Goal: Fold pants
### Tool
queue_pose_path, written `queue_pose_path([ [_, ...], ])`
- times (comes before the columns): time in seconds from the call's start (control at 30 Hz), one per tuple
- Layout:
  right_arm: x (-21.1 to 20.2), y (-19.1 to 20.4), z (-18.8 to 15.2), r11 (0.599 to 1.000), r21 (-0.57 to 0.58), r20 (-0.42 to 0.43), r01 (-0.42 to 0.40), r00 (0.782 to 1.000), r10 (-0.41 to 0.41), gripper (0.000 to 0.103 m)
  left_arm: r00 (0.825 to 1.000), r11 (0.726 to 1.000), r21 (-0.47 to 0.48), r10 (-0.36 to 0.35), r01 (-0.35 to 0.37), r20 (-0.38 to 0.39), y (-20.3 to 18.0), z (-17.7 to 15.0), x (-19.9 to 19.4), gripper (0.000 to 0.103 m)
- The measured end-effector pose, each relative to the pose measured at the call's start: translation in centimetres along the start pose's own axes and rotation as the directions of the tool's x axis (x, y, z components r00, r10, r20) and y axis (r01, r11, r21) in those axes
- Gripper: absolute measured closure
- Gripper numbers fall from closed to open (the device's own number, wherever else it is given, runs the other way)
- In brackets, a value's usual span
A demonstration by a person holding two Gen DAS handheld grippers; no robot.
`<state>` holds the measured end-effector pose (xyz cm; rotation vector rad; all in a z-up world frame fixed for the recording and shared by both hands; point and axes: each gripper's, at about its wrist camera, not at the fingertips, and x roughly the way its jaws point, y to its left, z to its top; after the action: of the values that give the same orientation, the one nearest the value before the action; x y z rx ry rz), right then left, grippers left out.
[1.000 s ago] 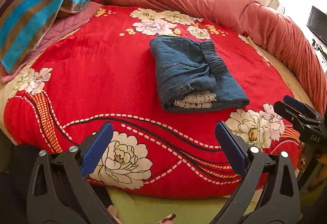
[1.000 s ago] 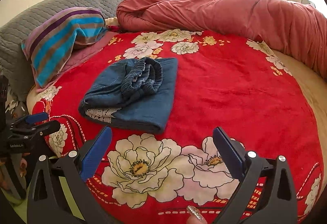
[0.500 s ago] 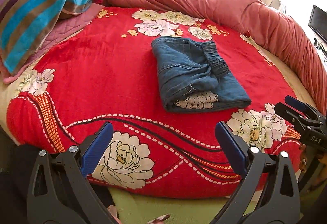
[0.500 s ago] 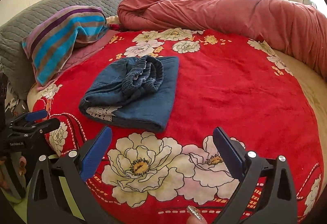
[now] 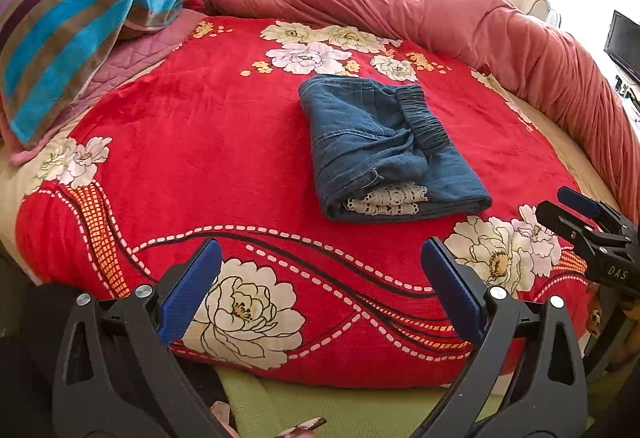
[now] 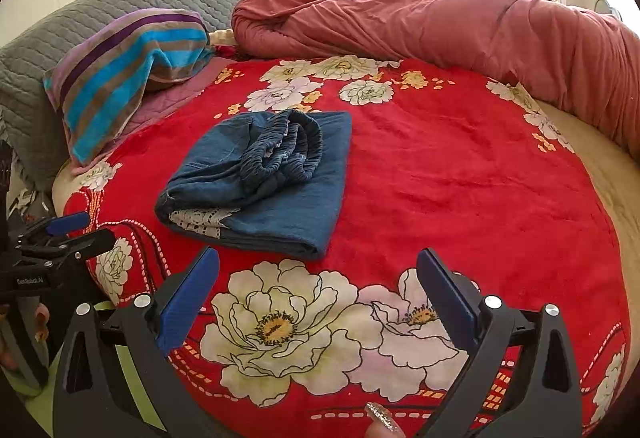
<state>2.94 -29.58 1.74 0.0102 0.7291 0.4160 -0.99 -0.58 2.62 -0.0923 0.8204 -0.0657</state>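
Note:
The blue denim pants (image 5: 384, 150) lie folded in a compact stack on the red floral blanket (image 5: 200, 142), elastic waistband on top and white lace trim at the near end. They also show in the right wrist view (image 6: 272, 178). My left gripper (image 5: 320, 262) is open and empty, held back near the bed's front edge. My right gripper (image 6: 318, 270) is open and empty, just short of the pants' near edge. Each gripper shows in the other's view, the right gripper (image 5: 576, 210) and the left gripper (image 6: 76, 230).
A rolled pink-red duvet (image 5: 400, 10) runs along the far and right edge of the bed. A striped blue, brown and purple pillow (image 5: 68, 22) lies at the left on a pink quilt. A grey quilted headboard (image 6: 100, 14) stands behind. A dark screen (image 5: 624, 42) is at far right.
Both views have shifted slightly; the pants sit a little lower and nearer in frame. Both grippers stay open and the pants have not moved on the blanket.

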Motion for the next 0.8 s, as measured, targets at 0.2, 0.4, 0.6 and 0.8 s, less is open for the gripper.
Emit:
queue_pose_path([
  [0.2, -0.01, 0.14, 0.13, 1.000, -0.003, 0.001, 0.002, 1.000, -0.002, 0.005, 1.000, 1.000, 0.002, 0.004, -0.004, 0.003, 0.04, 0.05, -0.19, 0.010],
  [0.4, -0.09, 0.24, 0.22, 1.000, -0.002, 0.002, 0.003, 1.000, -0.003, 0.005, 1.000, 1.000, 0.002, 0.007, -0.007, 0.002, 0.00, 0.07, -0.26, 0.010],
  [0.6, -0.04, 0.13, 0.26, 1.000, 0.001, 0.000, 0.006, 1.000, -0.006, 0.005, 1.000, 1.000, 0.003, 0.006, -0.006, 0.003, 0.10, 0.15, -0.29, 0.010],
  [0.8, -0.22, -0.13, 0.34, 1.000, 0.002, 0.003, 0.008, 1.000, -0.008, 0.005, 1.000, 1.000, 0.003, 0.006, -0.006, 0.000, 0.02, 0.07, -0.27, 0.010],
])
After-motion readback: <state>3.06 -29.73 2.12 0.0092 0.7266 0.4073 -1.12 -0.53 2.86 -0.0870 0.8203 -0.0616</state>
